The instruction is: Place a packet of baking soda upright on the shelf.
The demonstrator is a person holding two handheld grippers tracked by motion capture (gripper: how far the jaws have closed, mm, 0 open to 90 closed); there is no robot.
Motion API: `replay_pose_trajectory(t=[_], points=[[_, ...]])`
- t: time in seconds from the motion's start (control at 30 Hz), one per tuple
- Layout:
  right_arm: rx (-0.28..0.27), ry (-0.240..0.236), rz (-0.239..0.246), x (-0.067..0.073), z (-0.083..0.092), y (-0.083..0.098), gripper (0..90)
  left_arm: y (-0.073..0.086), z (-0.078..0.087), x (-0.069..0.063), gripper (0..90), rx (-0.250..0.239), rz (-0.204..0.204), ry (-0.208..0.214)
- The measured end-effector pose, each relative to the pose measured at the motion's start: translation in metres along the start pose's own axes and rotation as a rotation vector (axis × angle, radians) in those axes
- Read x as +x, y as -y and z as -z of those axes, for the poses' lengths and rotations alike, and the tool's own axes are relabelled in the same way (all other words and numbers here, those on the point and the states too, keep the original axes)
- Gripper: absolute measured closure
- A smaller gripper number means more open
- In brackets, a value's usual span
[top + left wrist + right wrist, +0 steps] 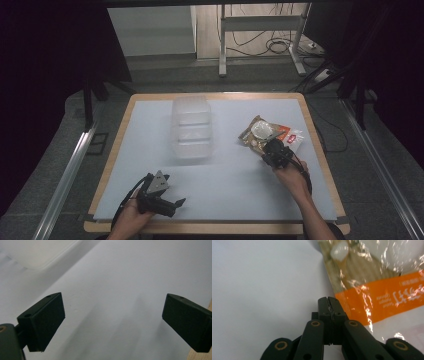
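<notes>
A crinkly snack packet (257,131) with a brown top and an orange band (382,298) lies on the white mat at the right. My right gripper (274,148) sits at its near edge. Its jaws are pressed together (329,300) right against the packet's corner, and I cannot tell whether any film is pinched between them. My left gripper (172,194) rests low near the table's front left, held in a hand. It stands wide open (112,320) over bare mat with nothing between its fingers.
A clear plastic container (191,127) with compartments stands at the centre back; its corner (37,252) is ahead of the left gripper. A small white sachet (296,138) lies beside the packet. The white mat (230,190) covers the wooden table (118,142).
</notes>
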State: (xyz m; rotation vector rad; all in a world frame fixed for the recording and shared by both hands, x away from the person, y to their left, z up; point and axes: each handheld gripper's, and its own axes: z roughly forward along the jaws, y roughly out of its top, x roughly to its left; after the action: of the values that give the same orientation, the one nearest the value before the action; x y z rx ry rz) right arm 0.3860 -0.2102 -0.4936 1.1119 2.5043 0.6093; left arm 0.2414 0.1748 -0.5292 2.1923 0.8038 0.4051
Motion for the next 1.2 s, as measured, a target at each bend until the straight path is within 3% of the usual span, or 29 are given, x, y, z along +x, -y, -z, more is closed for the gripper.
replay_pose_trajectory(t=[0.2,0.37,0.53,0.7,0.87,1.2], points=[[-0.07,0.011,-0.018,-0.009,0.02,0.0,67.4,0.0,0.0,0.0,4.6,0.002,0.0,0.001],[-0.121,0.036,-0.12,-0.033,0.035,0.01,46.4,0.0,-0.001,0.0,4.6,0.003,-0.002,0.001],[-0.177,0.097,-0.214,-0.055,0.051,0.021,28.0,0.0,-0.001,0.0,4.6,0.003,-0.003,-0.001],[-0.192,0.117,-0.287,-0.075,0.058,0.035,21.0,0.0,-0.001,-0.001,4.6,0.004,-0.003,0.0],[-0.204,0.067,-0.365,-0.086,0.053,0.046,18.9,0.0,-0.001,-0.001,4.6,0.005,-0.004,0.0],[-0.159,0.008,-0.383,-0.085,0.026,0.044,18.6,0.0,-0.002,-0.001,4.6,0.006,-0.007,0.001]])
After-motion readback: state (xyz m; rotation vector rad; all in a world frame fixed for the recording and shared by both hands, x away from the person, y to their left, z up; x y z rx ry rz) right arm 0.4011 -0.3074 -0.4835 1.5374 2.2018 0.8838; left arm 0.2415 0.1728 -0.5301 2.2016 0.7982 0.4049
